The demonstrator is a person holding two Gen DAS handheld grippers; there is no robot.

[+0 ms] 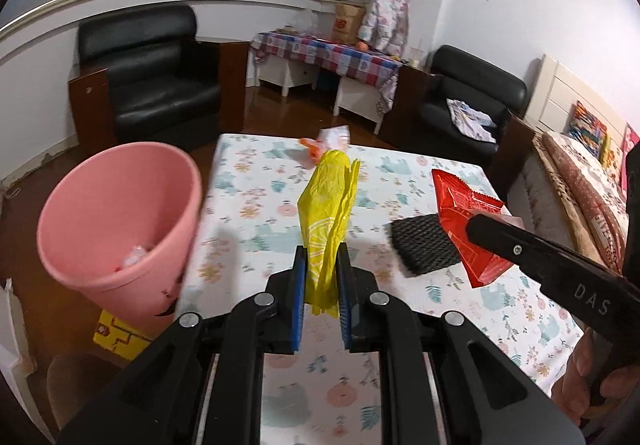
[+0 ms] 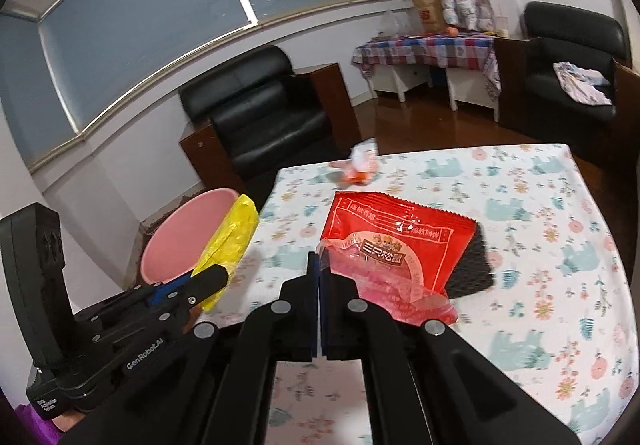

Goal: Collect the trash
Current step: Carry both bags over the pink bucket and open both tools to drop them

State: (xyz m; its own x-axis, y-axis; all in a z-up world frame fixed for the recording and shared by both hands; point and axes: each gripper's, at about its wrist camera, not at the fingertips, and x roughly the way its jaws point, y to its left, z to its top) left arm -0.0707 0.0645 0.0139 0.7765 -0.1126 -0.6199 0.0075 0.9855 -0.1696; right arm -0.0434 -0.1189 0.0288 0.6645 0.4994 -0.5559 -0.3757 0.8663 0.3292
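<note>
My left gripper (image 1: 322,273) is shut on a yellow plastic wrapper (image 1: 330,205) and holds it above the table; it also shows in the right wrist view (image 2: 230,241). My right gripper (image 2: 320,265) is shut on a red snack packet (image 2: 400,241), lifted over a black mesh pad (image 1: 424,245). The packet shows in the left wrist view (image 1: 468,221) too. A pink bin (image 1: 116,225) stands left of the table, with some scraps inside. A crumpled orange and white wrapper (image 1: 328,143) lies at the table's far edge.
The table (image 1: 520,309) has a floral cloth. A yellow box (image 1: 116,333) lies on the floor under the bin. Black armchairs (image 1: 152,77) stand behind, a bed (image 1: 592,189) on the right, and a low checked-cloth bench (image 1: 324,53) by the wall.
</note>
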